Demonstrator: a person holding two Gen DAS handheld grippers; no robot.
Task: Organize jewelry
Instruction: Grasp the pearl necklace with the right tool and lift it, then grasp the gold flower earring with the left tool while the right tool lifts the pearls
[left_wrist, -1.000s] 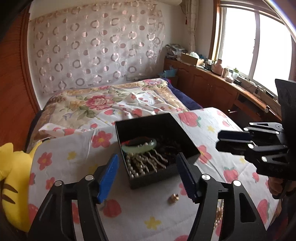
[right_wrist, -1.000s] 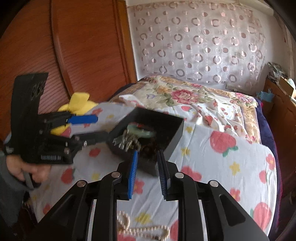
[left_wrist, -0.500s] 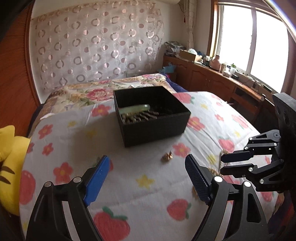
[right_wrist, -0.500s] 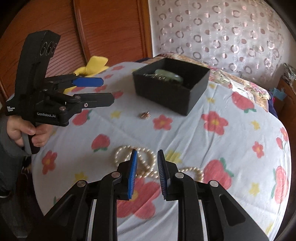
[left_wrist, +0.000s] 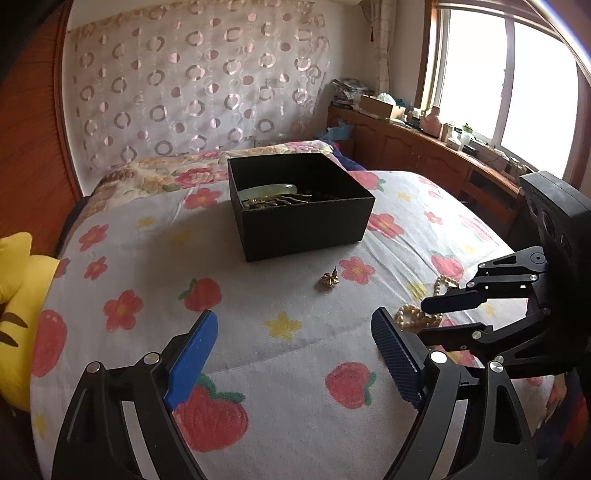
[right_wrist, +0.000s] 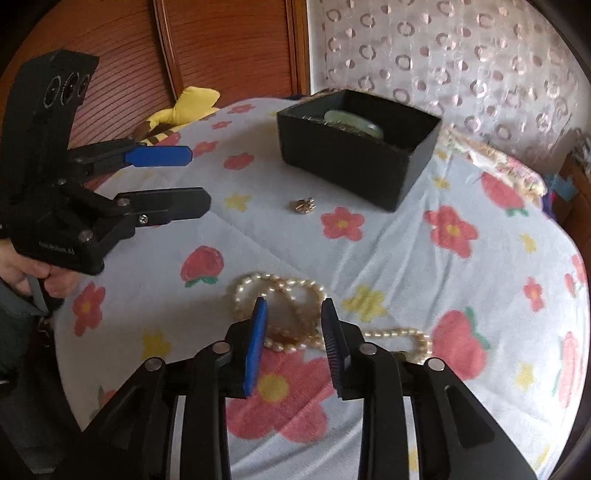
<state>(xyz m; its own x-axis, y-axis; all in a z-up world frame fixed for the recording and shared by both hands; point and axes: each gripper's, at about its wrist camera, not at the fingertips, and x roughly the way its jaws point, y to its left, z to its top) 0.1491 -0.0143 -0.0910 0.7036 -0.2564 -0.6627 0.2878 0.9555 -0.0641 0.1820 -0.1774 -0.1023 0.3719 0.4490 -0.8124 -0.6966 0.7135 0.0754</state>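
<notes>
A black open box (left_wrist: 301, 206) (right_wrist: 354, 147) stands on the flowered cloth and holds a pale green bangle (left_wrist: 266, 190) and a gold comb. A small gold earring (left_wrist: 329, 279) (right_wrist: 304, 205) lies on the cloth in front of the box. A pearl necklace (right_wrist: 288, 291) (left_wrist: 417, 317) lies coiled nearer me. My right gripper (right_wrist: 293, 314) (left_wrist: 448, 314) is partly open and empty, low over the pearls with its fingers either side of the coil. My left gripper (left_wrist: 293, 332) (right_wrist: 194, 177) is wide open and empty, above the cloth short of the earring.
The cloth covers a round table (left_wrist: 258, 332) whose edge curves away on all sides. A yellow plush toy (left_wrist: 18, 295) lies at the left edge. A bed (left_wrist: 177, 173) and a patterned curtain are behind the box; wooden cabinets (left_wrist: 424, 147) run under the window.
Both grippers have drawn back from the box and dropped toward the cloth. The right gripper has come down over the pearl necklace and opened a little wider. The left stays wide open.
</notes>
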